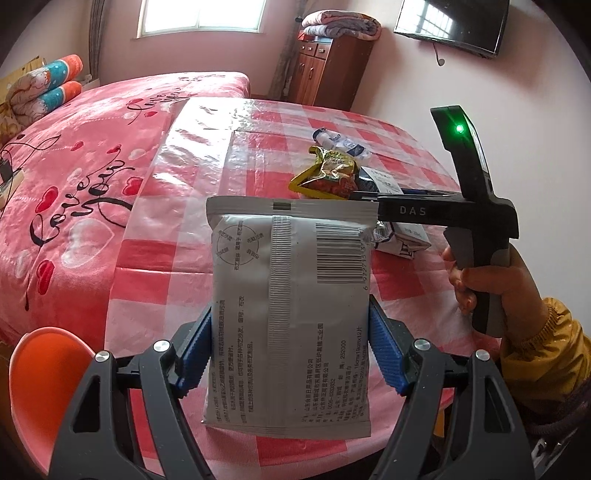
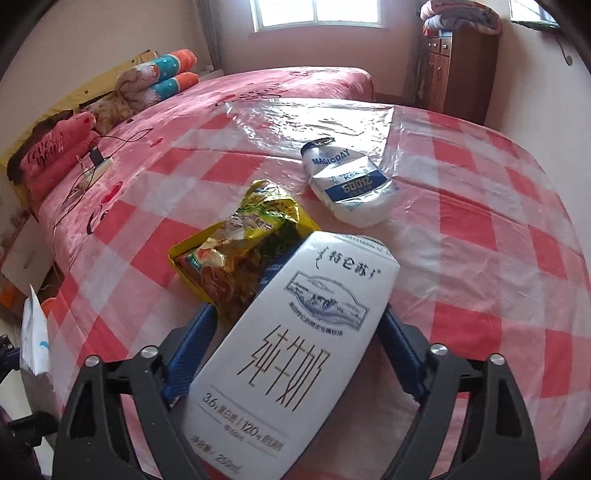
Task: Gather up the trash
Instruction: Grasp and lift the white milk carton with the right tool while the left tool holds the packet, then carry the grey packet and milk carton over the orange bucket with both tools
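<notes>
— Firstly, the left gripper [image 1: 290, 343]?
— Its fingers [image 1: 194, 350] clamp a grey sachet [image 1: 291, 306] upright above the checked tabletop [image 1: 177, 258].
— And the right gripper [image 2: 295, 350]?
— A white milk carton [image 2: 291, 354] lies tilted between its fingers [image 2: 188, 354]; whether they press it, I cannot tell. Yellow wrapper [image 2: 236, 251] and crushed bottle [image 2: 351, 188] lie beyond.

Home bedroom. Wide bed under a pink plush blanket with red hearts and black script [image 1: 74, 177]; rolled floral quilts [image 2: 155, 81] piled at its head. Dark wooden cabinet [image 1: 328, 70] in the corner, folded bedding [image 1: 340, 24] stacked on top. Flat black television [image 1: 452, 24] mounted on pale pink wall. Daylit window [image 2: 314, 13] behind. Red-and-white checked surface under clear plastic [image 2: 480, 229] beside the bed.
</notes>
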A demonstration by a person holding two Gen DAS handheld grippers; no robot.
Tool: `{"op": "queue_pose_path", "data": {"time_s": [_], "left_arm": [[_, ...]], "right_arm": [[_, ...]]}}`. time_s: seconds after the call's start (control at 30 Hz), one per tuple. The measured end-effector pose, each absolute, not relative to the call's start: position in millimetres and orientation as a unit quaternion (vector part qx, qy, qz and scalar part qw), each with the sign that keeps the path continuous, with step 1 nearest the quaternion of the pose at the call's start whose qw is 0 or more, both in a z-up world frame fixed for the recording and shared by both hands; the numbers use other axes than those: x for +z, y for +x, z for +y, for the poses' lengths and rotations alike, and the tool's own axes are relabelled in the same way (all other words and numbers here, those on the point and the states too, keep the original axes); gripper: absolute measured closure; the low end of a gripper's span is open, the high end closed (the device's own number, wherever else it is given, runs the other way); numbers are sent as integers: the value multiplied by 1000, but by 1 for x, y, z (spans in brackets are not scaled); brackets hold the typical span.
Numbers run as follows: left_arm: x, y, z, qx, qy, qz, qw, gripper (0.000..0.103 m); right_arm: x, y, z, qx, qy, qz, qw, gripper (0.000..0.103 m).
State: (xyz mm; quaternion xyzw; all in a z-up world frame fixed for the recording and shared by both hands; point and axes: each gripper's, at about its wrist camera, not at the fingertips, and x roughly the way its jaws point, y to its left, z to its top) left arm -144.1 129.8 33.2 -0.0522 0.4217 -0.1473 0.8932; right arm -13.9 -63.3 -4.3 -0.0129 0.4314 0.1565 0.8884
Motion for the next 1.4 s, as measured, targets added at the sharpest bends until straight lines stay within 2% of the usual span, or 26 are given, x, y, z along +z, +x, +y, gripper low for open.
{"op": "queue_pose_path", "data": {"time_s": [0.17,0.33,0.43,0.8,0.97,1.4], "left_arm": [[34,-146,134,-151,-63,415,895,27],[34,-148,136,-152,-68,410,897,27],[33,-147,136,-152,-72,408,897,27],[33,-147,134,-149,-75,411,896,27],[34,-149,132,-147,-69,409,898,27],[36,-159,137,-144,-84,395,903,27]], "right_arm": [[-2,-24,-67,165,-13,434,885,33],[-1,-38,-82,161,-33,443,881,38],[-2,-42,-88,146,-44,445,883,30],[-6,-31,-74,146,-72,424,891,29],[-5,-31,-77,145,-67,416,895,40],[9,-50,-74,176,-42,404,897,42]]}}
